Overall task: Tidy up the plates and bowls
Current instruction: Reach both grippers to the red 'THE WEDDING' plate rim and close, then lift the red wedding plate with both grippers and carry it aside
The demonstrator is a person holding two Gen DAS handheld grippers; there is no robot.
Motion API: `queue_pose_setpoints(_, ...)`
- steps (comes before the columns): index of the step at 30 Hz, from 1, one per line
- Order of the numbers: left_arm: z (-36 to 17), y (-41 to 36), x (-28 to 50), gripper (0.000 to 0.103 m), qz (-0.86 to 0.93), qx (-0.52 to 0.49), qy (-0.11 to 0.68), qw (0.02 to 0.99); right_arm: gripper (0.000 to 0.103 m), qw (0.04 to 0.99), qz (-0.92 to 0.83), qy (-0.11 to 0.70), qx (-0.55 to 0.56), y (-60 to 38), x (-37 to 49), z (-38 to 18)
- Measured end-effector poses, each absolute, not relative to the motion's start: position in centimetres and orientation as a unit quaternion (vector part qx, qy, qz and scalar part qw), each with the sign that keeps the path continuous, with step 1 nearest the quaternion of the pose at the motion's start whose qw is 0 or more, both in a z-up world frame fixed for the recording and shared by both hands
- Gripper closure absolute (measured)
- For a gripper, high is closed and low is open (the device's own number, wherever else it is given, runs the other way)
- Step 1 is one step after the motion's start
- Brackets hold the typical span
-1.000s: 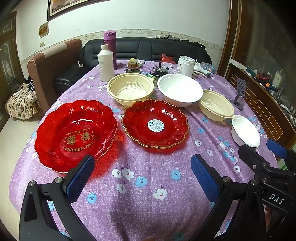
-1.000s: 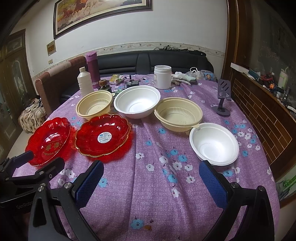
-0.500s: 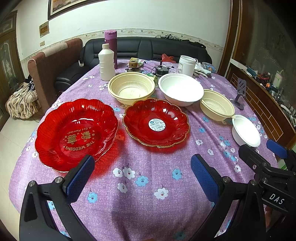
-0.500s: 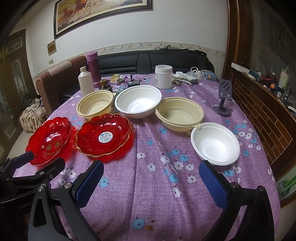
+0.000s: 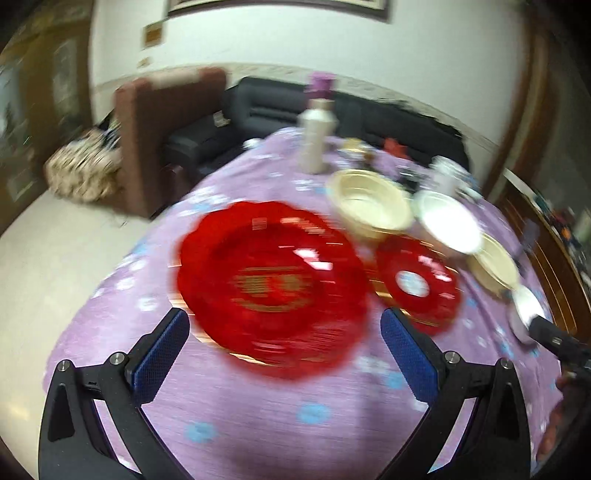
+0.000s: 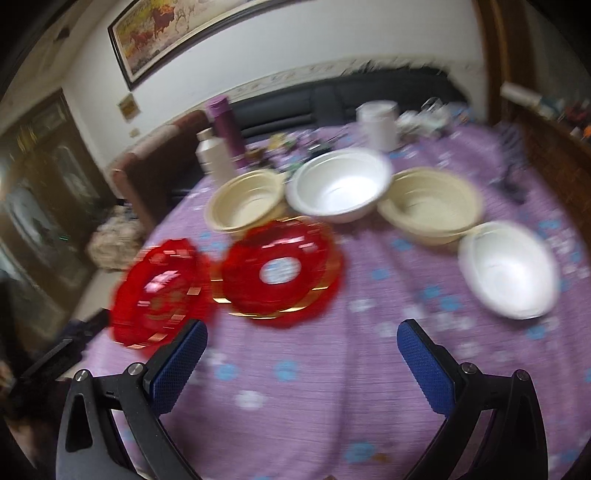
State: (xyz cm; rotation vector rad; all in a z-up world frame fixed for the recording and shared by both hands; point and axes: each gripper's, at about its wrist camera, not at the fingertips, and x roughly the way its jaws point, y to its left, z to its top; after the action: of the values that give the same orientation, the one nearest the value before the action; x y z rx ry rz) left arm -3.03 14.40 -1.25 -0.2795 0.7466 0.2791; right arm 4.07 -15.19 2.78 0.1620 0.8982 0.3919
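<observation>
1. The left wrist view is blurred. It shows the left gripper (image 5: 284,345) with its blue pads spread wide and nothing between them, above the purple flowered tablecloth (image 5: 258,413). Straight ahead of it lies the large red plate (image 5: 271,291).
2. Only the left view shows the pale floor (image 5: 55,266) and a patterned bag (image 5: 83,175) beside the brown chair (image 5: 162,136).
3. The right wrist view, also blurred, shows the right gripper (image 6: 301,356), likewise wide apart and empty. Only this view shows the horse painting (image 6: 207,31) on the wall and the whole of the small white bowl (image 6: 508,269) at the right.
4. The two red plates have scalloped edges. The second red plate (image 6: 280,267) has a gold rim and lies just right of the large one (image 6: 162,291).
5. Behind the plates stands a row: cream bowl (image 6: 245,201), big white bowl (image 6: 340,190), second cream bowl (image 6: 430,205).
6. The large plate has gold lettering in its centre, smeared beyond reading. The second plate bears a round white sticker (image 6: 280,269), also unreadable.
7. At the table's far side stand a white bottle (image 6: 214,155), a purple flask (image 6: 225,123) and a white jar (image 6: 380,123).
</observation>
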Motion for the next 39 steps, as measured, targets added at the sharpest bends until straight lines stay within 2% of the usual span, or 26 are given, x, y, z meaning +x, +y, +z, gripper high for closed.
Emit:
queue_pose_setpoints(4,-2.6,18.7,-2.6,0.000,0.178,-0.177,0.372,0.894,0.003,0.826,0.278,0.473,0.127,-10.3,6.1,1.8)
queue_pose_setpoints(6,-3.2,20.0,-2.1,0.000,0.188,-0.186,0.376,0.888,0.013,0.806,0.300,0.490,0.141,-8.0,7.2,1.0)
queue_pose_setpoints(7,-3.6,20.5,-1.6,0.000,0.189,-0.188,0.380,0.886,0.015,0.796,0.306,0.502,0.145,-6.5,8.0,0.3)
queue_pose_setpoints(9,-4.2,21.0,-0.8,0.000,0.183,-0.192,0.387,0.883,0.028,0.777,0.306,0.526,0.158,-4.7,9.6,-1.2)
queue_pose_setpoints(13,-5.1,21.5,0.6,0.000,0.180,-0.185,0.403,0.878,0.037,0.742,0.311,0.564,0.186,-1.3,11.6,-4.2)
queue_pose_setpoints(14,-5.4,21.6,1.1,0.001,0.183,-0.178,0.411,0.875,0.042,0.737,0.310,0.571,0.186,-0.6,11.9,-4.8)
queue_pose_setpoints(17,-6.1,22.0,2.0,0.021,0.175,-0.194,0.424,0.867,0.055,0.734,0.296,0.582,0.188,0.4,12.6,-5.8)
queue_pose_setpoints(18,-6.3,22.0,2.2,0.035,0.176,-0.199,0.429,0.863,0.062,0.736,0.291,0.581,0.188,0.6,12.9,-6.1)
queue_pose_setpoints(19,-6.7,22.2,2.6,0.055,0.179,-0.201,0.436,0.859,0.066,0.737,0.286,0.582,0.188,0.9,13.2,-6.3)
queue_pose_setpoints(21,-7.7,22.2,3.3,0.076,0.185,-0.201,0.458,0.846,0.081,0.737,0.271,0.590,0.186,1.1,13.7,-7.1)
queue_pose_setpoints(22,-8.2,22.3,3.6,0.085,0.195,-0.193,0.466,0.841,0.084,0.736,0.266,0.596,0.183,1.2,13.9,-7.5)
queue_pose_setpoints(23,-8.4,22.3,3.7,0.085,0.200,-0.189,0.470,0.839,0.095,0.736,0.260,0.599,0.180,0.8,14.1,-7.6)
queue_pose_setpoints(29,-7.6,22.0,3.1,0.086,0.206,-0.179,0.451,0.850,0.096,0.759,0.261,0.579,0.142,1.3,13.6,-7.1)
queue_pose_setpoints(39,-4.1,21.9,0.6,0.087,0.202,-0.190,0.403,0.872,0.096,0.786,0.286,0.531,0.137,0.5,11.4,-2.8)
